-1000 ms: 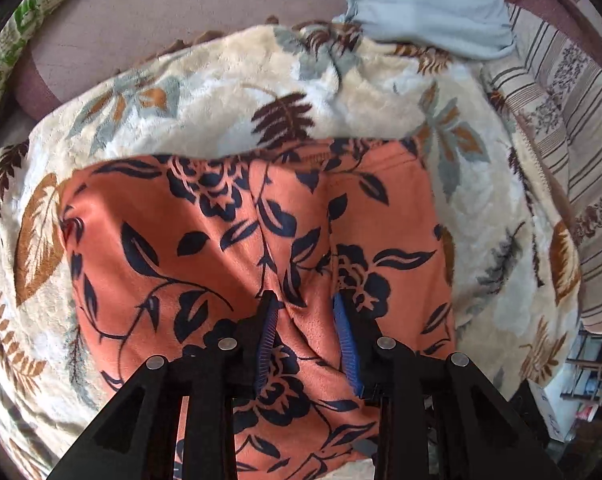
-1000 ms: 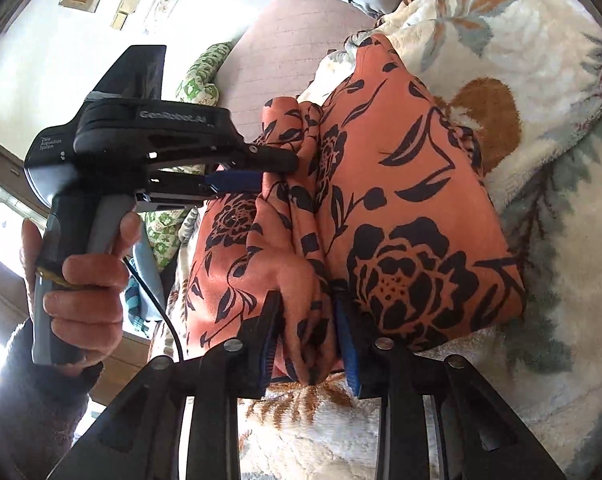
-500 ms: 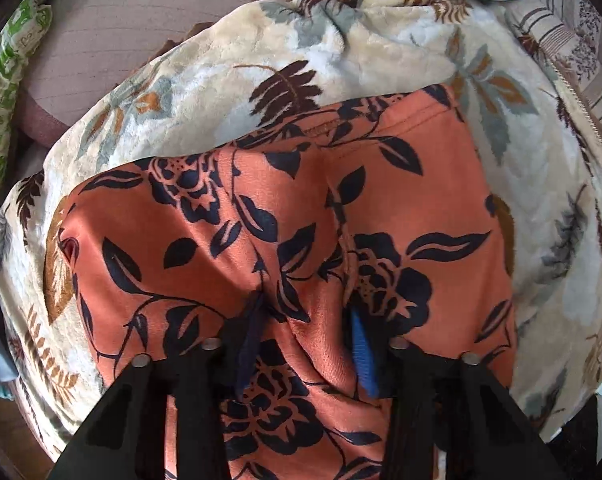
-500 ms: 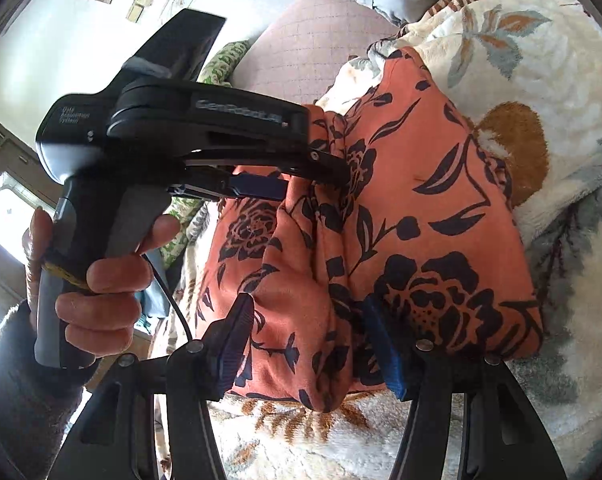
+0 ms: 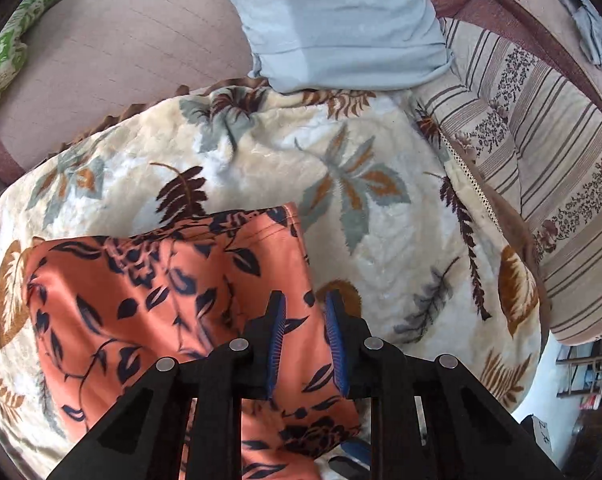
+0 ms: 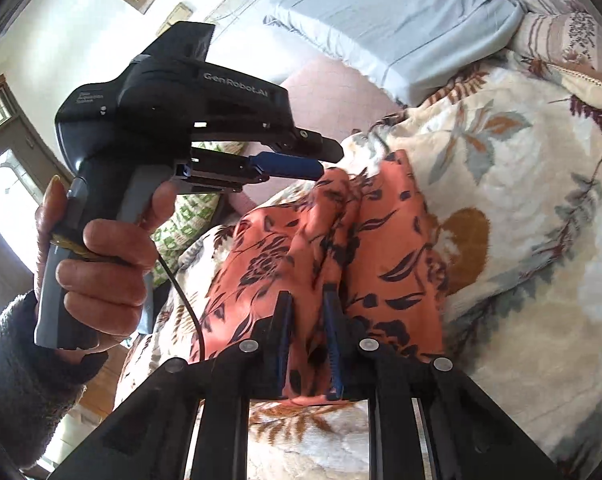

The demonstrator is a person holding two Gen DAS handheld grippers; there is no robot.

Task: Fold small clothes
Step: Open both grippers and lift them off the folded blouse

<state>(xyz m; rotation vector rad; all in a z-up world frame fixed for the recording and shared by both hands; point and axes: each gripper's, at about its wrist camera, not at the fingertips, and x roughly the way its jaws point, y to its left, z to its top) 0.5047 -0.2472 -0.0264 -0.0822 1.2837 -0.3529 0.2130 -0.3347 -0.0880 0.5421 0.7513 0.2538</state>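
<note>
An orange garment with a dark floral print (image 5: 149, 304) lies folded on a cream leaf-patterned blanket (image 5: 361, 208). My left gripper (image 5: 304, 320) hovers over the garment's right edge with its jaws a little apart, and nothing shows clamped between them. In the right wrist view the left gripper (image 6: 321, 156) is held in a hand just above the garment's far end (image 6: 341, 184). My right gripper (image 6: 305, 312) has its blue pads (image 6: 332, 332) closed on a raised fold of the garment (image 6: 313, 264) at the near end.
A light blue pillow (image 5: 341, 28) lies at the back on the pink mattress (image 5: 121, 72). A striped floral quilt (image 5: 541, 168) lies to the right. A green patterned cloth (image 5: 9, 52) is at the left edge. The blanket's near edge drops off toward the floor.
My left gripper let go of the garment, lifted back and shifted to its right edge. My right gripper opened, then closed on a fold at the near end.
</note>
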